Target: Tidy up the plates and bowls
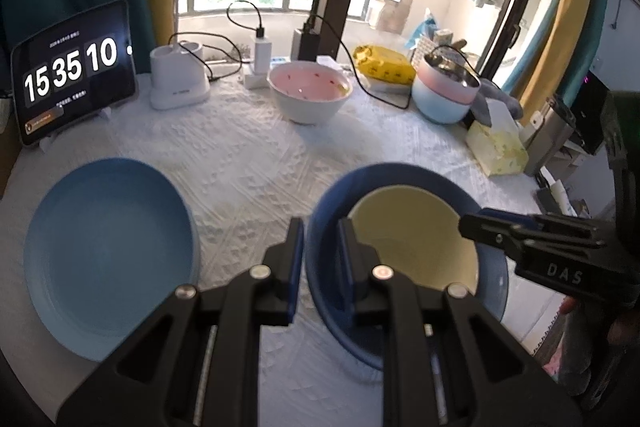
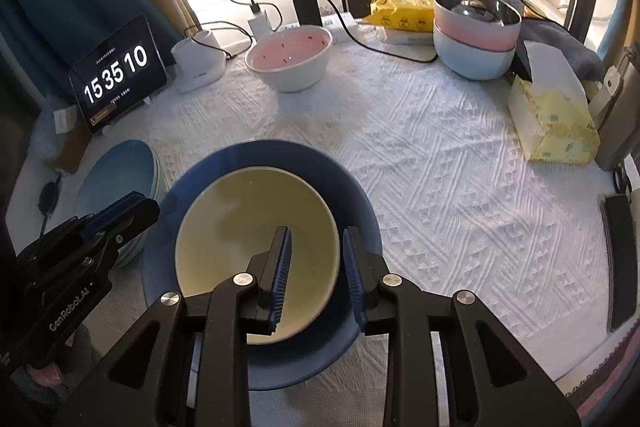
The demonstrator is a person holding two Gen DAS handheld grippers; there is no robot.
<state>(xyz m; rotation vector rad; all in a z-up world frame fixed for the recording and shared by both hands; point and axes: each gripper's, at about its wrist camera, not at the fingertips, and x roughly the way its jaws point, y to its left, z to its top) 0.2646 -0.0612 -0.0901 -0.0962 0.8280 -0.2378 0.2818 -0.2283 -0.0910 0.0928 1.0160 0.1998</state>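
A cream bowl sits inside a dark blue bowl at the table's front; both also show in the left wrist view, the cream bowl within the dark blue bowl. My right gripper is open, its jaws straddling the cream bowl's right rim without touching. My left gripper is open, its jaws straddling the dark blue bowl's left rim. A light blue plate lies to the left. A pink-lined white bowl and stacked pink and light blue bowls stand at the back.
A tablet clock, a white charger dock, cables and a power strip line the back edge. A yellow packet and a tissue box are at the right. A dark phone lies near the right edge.
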